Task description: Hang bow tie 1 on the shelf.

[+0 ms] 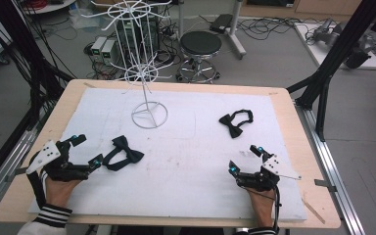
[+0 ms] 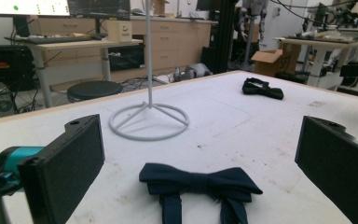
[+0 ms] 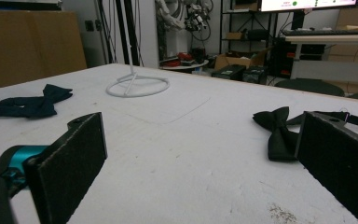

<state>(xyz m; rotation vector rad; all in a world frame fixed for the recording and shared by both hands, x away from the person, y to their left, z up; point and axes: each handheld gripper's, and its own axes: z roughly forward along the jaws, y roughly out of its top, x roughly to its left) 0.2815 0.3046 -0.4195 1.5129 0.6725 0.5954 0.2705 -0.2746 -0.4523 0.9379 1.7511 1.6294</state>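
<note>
A dark navy bow tie (image 1: 123, 152) lies flat on the white mat (image 1: 186, 186) at the left, its strap looped toward my left gripper (image 1: 89, 149). That gripper is open, and the tie (image 2: 200, 183) sits just ahead of its wide-apart jaws, untouched. A black bow tie (image 1: 235, 122) rests at the right rear of the mat. My right gripper (image 1: 244, 158) stands open in front of it with nothing between its jaws; the black tie (image 3: 279, 130) appears beside its right jaw. A white wire display stand (image 1: 149, 115) rises from its ring base at the middle rear.
The stand's hooked arms (image 1: 139, 73) spread above the mat's far edge. Beyond the table are a black stool (image 1: 200, 46), cables and boxes on the floor. Black frame posts (image 1: 323, 83) flank the table's right side. Bare mat lies between the grippers.
</note>
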